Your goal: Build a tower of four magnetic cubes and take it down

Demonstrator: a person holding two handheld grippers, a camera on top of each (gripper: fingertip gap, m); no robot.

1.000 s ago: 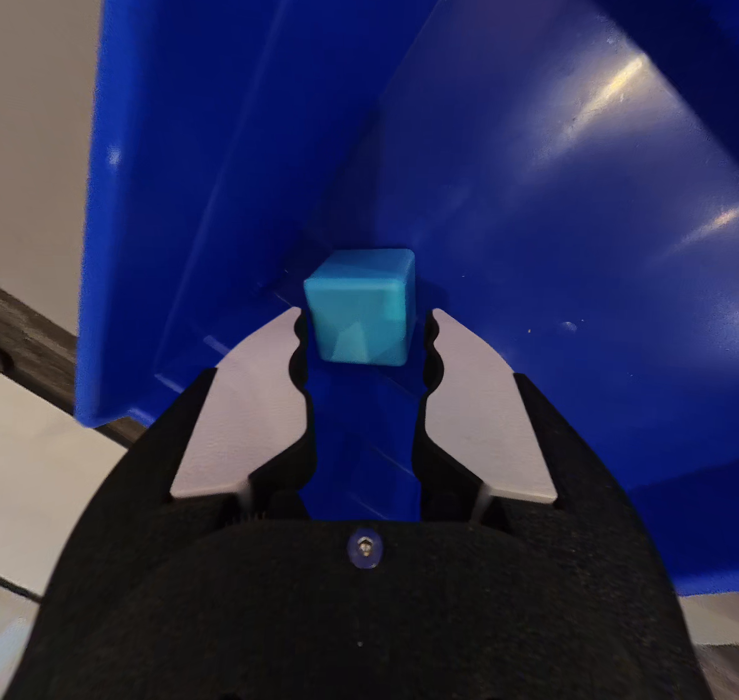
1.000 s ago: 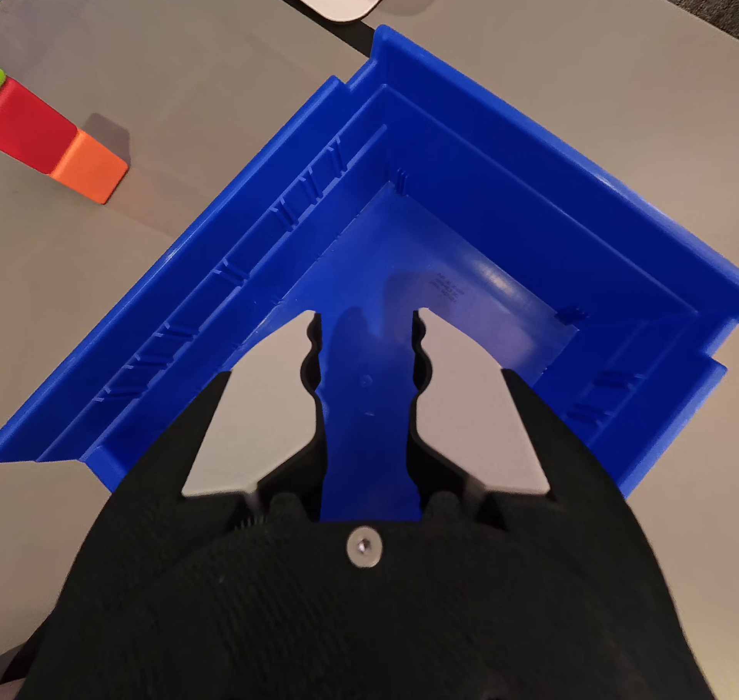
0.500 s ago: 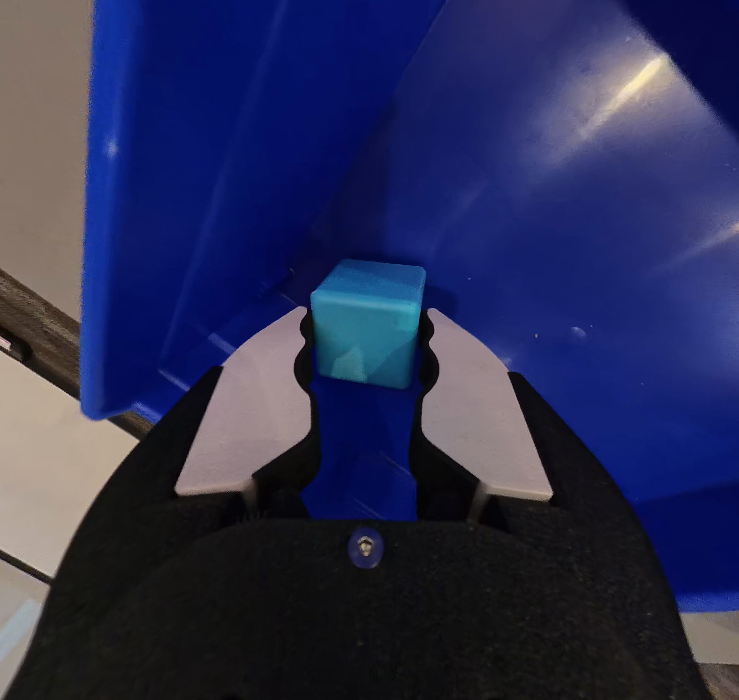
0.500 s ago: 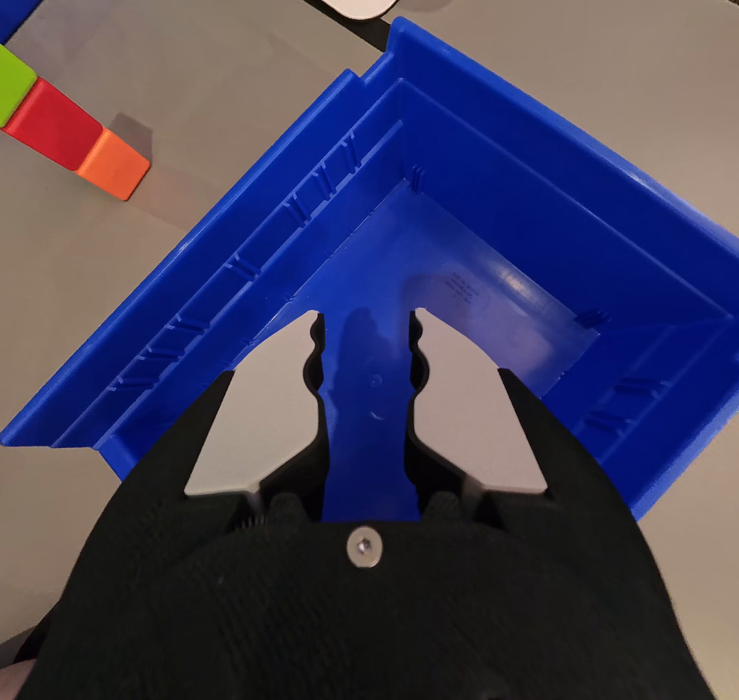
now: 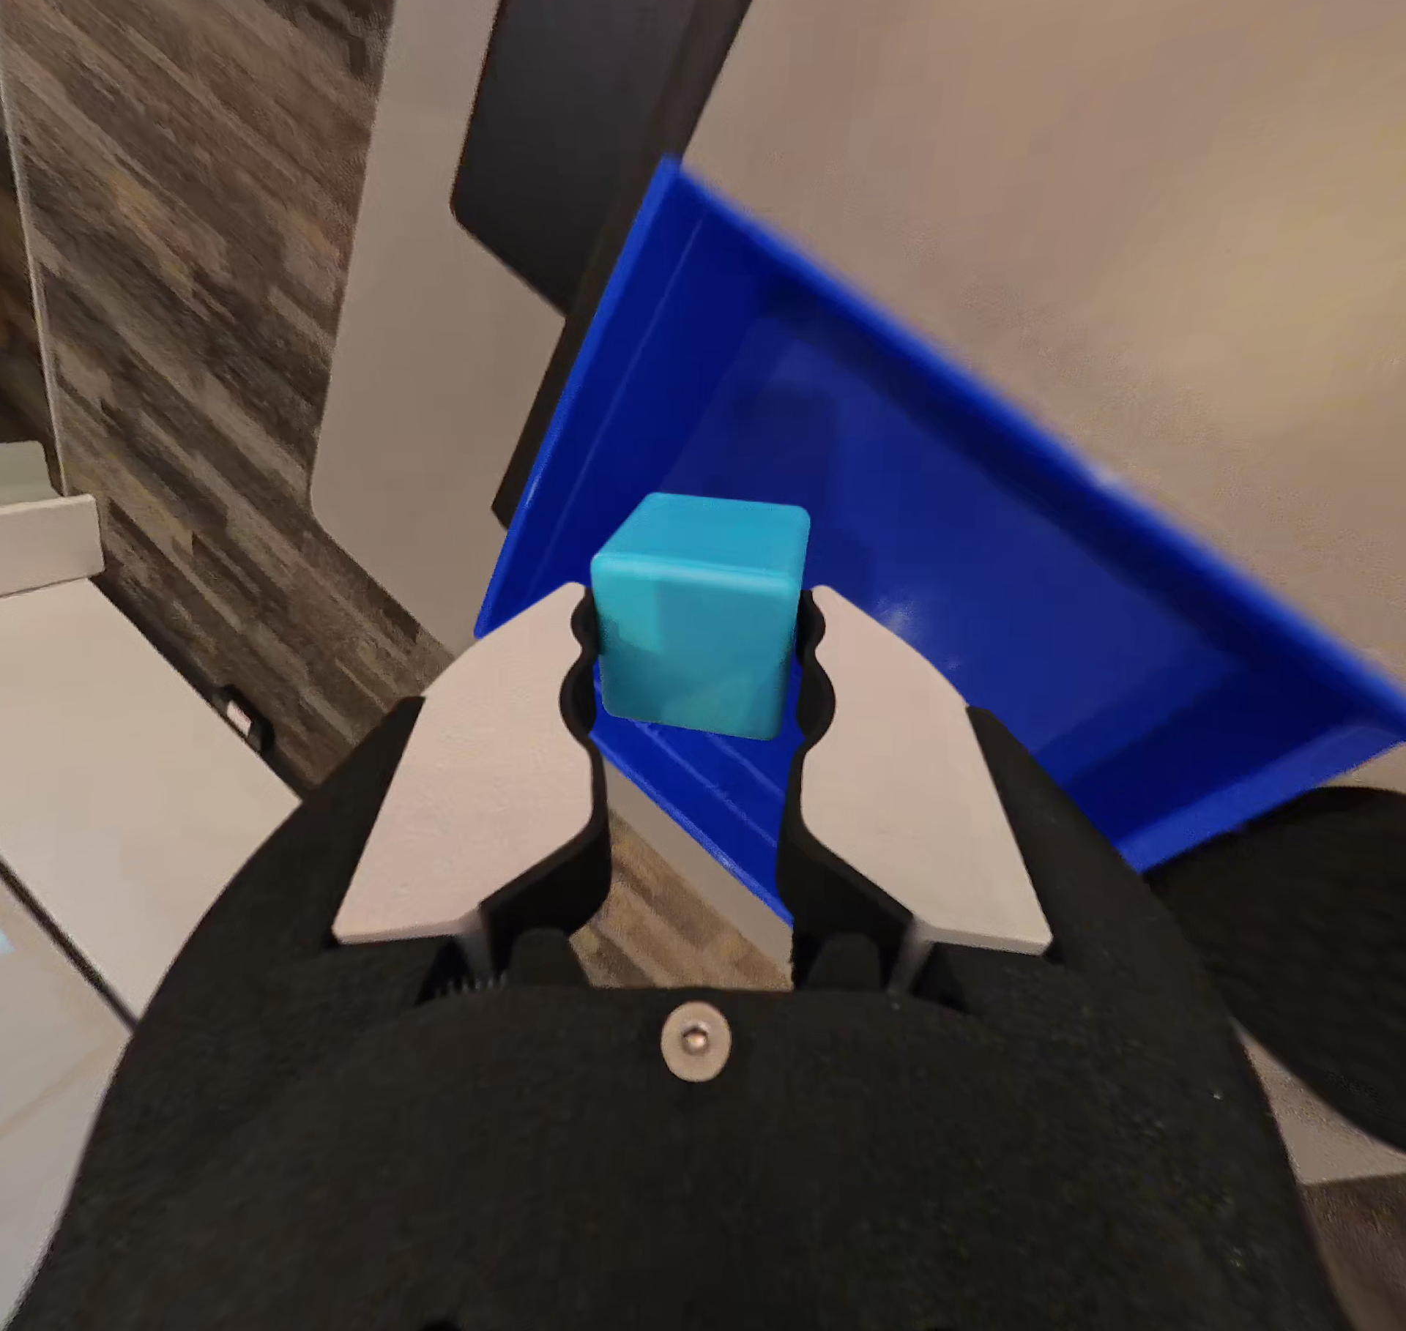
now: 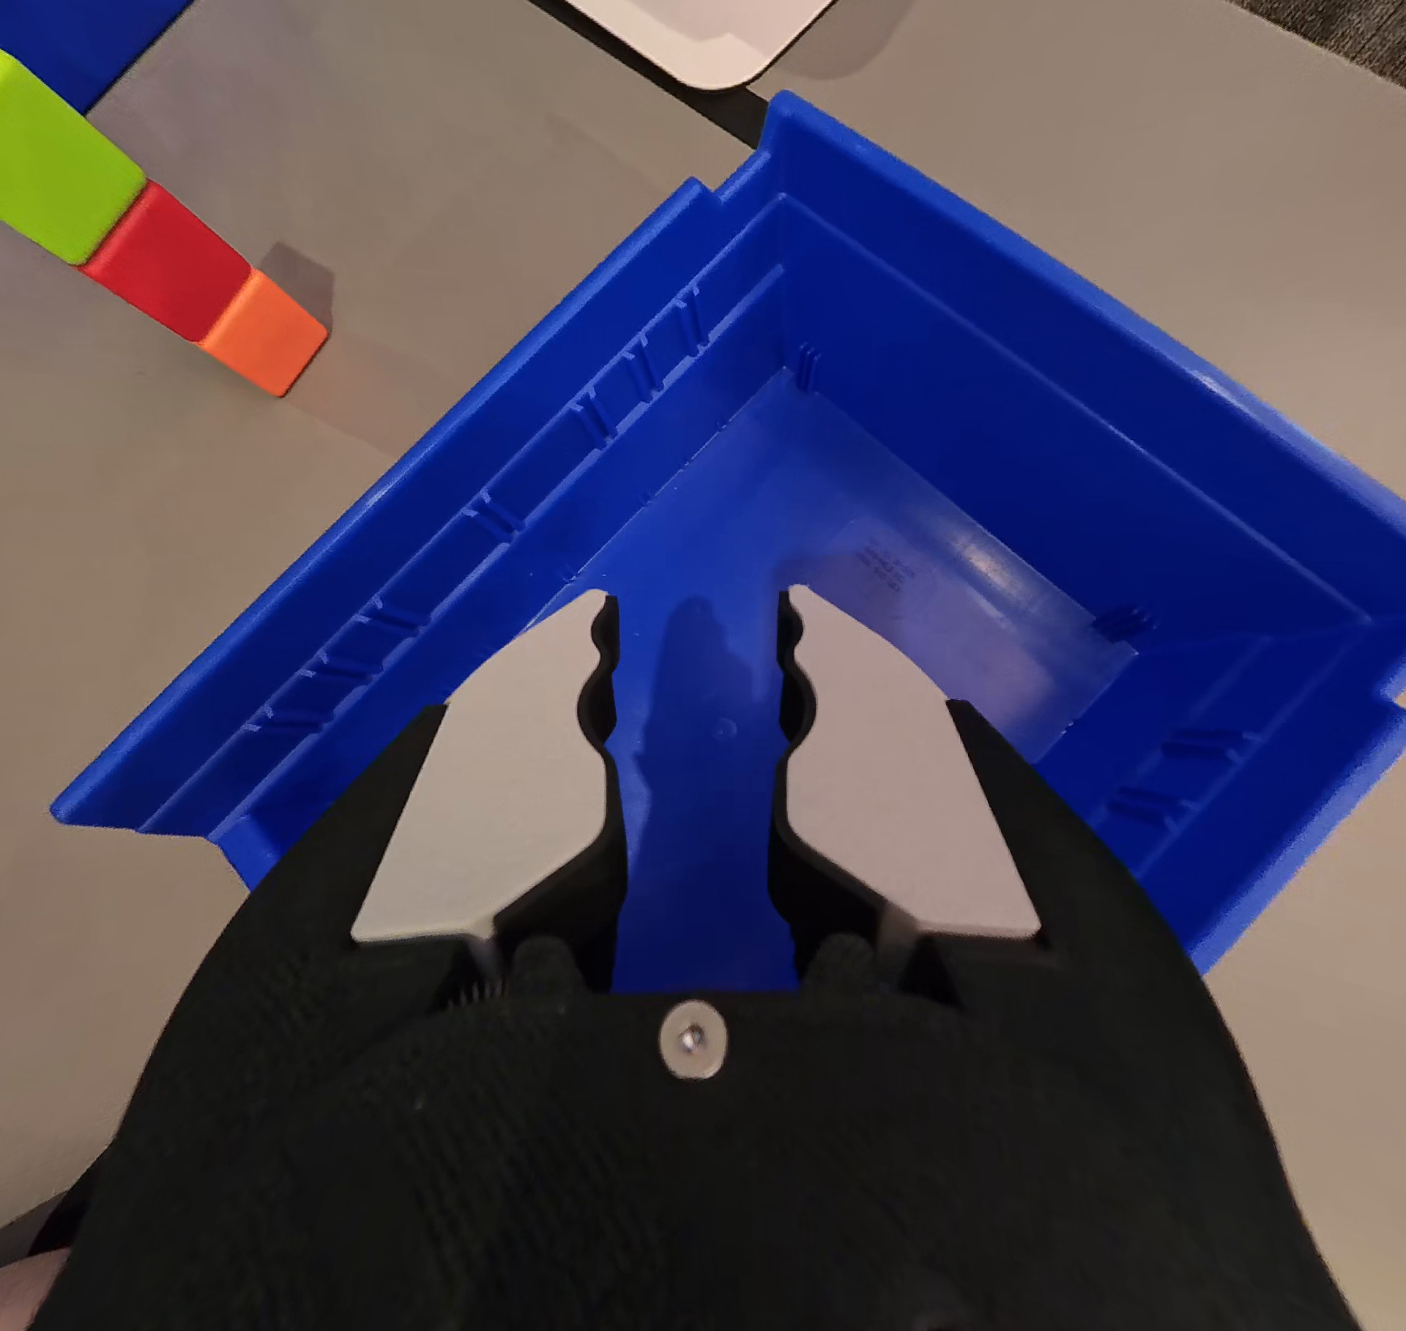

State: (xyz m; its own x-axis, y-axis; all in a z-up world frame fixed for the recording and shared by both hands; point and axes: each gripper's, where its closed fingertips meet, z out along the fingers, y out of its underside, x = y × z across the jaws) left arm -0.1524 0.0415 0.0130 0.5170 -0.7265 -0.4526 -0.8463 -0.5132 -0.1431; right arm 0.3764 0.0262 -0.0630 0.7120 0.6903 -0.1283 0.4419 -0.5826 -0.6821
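Your left gripper (image 5: 696, 636) has its fingers (image 5: 487, 754) clenched on the cyan cube (image 5: 696, 621), pinching it on two opposite sides near the tips. The cube is lifted clear of the blue bin (image 5: 989, 572), which lies beyond and below it on the grey tabletop (image 5: 1103, 153). That view is motion-blurred, so finer detail of the bin is unclear.

Your right gripper (image 6: 692, 633) hangs over another blue bin (image 6: 989, 351) with its fingers (image 6: 532, 747) released and nothing between them; only the bin's bare floor shows through the gap. To the left of this bin, on the tabletop (image 6: 456, 153), stand three stacked cubes: orange cube (image 6: 262, 332) at the bottom, red cube (image 6: 163, 264) in the middle, green cube (image 6: 53, 161) on top. The stack stands apart from the bin. Beyond the bin's far corner sits a white plate-like base (image 6: 685, 9) at the tabletop's edge.
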